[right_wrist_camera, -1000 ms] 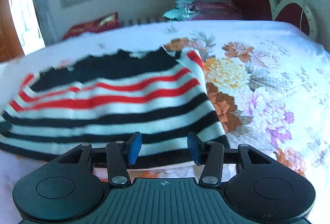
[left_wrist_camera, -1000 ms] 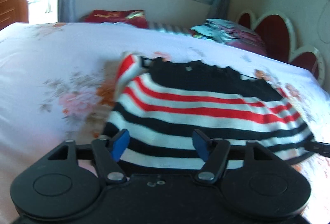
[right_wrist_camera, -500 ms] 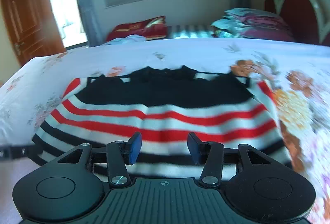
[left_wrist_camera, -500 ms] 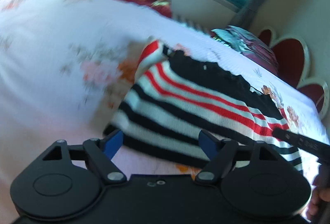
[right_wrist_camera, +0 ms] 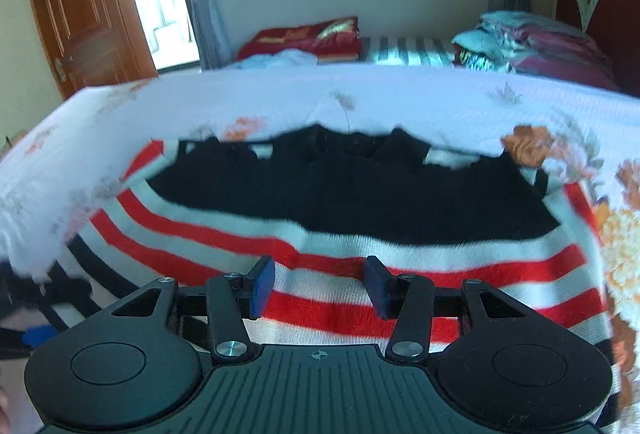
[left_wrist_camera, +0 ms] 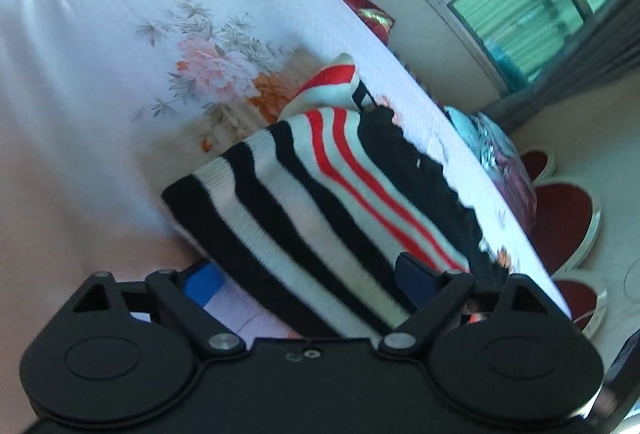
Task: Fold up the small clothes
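1. Between the spread blue pads of the left gripper [left_wrist_camera: 308, 280] lies the near hem of the black, white and red striped knitted jumper [left_wrist_camera: 320, 194], seemingly unclamped.
2. Over its red stripes, the right gripper [right_wrist_camera: 320, 284] is also parted, holding nothing.
3. Beneath, the jumper rests on the white flowered bedsheet [right_wrist_camera: 400, 94].

sweater [right_wrist_camera: 344, 218] hem behind right gripper [right_wrist_camera: 318, 286]; edges motion-blurred

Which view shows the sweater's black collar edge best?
Right wrist: the sweater lies square on, its whole black top band visible. Left wrist shows the sweater tilted, that band foreshortened along one side.
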Available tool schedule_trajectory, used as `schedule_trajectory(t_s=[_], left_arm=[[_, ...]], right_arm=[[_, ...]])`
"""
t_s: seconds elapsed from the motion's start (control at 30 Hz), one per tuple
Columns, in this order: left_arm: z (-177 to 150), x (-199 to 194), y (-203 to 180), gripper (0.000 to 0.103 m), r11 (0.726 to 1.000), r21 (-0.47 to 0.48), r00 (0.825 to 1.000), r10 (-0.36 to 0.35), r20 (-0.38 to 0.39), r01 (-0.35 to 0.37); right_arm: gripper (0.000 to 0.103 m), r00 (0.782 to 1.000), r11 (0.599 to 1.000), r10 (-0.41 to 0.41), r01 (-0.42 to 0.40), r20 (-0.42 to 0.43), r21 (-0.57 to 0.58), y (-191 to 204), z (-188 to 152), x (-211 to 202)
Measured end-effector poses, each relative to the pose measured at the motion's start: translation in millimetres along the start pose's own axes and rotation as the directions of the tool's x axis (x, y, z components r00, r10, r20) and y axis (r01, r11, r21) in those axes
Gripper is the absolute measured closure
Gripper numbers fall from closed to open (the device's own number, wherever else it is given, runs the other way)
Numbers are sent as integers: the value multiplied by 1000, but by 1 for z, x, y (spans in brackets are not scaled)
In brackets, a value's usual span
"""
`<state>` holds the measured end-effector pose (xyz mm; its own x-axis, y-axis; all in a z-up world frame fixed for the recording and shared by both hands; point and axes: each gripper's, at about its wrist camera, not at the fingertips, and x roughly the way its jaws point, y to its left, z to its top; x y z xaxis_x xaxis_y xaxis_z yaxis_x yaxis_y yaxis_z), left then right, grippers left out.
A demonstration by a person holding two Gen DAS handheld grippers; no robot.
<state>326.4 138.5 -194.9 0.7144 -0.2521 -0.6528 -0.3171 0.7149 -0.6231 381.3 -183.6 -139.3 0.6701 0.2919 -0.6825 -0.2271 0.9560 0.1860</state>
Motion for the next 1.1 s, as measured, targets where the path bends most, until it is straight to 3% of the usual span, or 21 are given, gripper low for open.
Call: schedule_trajectory(t_s=[0.1,0.17,0.2,0.27,0.37,0.6,0.9,1.0,1.1], left_arm=[[5,10,2,15,999,-31,999,-34,35,35],[7,16,3,32,997,-42,997,-57,45,59],[9,19,5,35,996,-55,996,-70,48,73],[12,25,11,59,992,-82,994,-95,46,98],[13,31,22,69,982,-128,989,-138,47,142],[13,31,25,81,971,-143,982,-184,52,190],[14,8,-21,85,983,83,977,-173,123,163],[10,-5,-58,85,964,215,970,-190,150,156],[1,-11,-103,85,919,365,963,-219,155,151]], right_arm=[[54,1000,1000,-16,16,0,-8,1,-8,9],[54,1000,999,-29,29,3,-18,3,-9,10],[54,999,999,-34,34,0,-23,4,-9,10],[54,999,999,-45,45,-12,-17,6,-7,9],[54,997,997,-70,70,-19,-12,10,-7,10],[52,989,988,-147,148,21,-48,25,-18,14],[50,992,991,-125,126,16,-36,21,-14,12],[50,997,997,-78,78,11,-12,11,-10,8],[50,998,998,-50,49,34,43,-8,-4,-6]])
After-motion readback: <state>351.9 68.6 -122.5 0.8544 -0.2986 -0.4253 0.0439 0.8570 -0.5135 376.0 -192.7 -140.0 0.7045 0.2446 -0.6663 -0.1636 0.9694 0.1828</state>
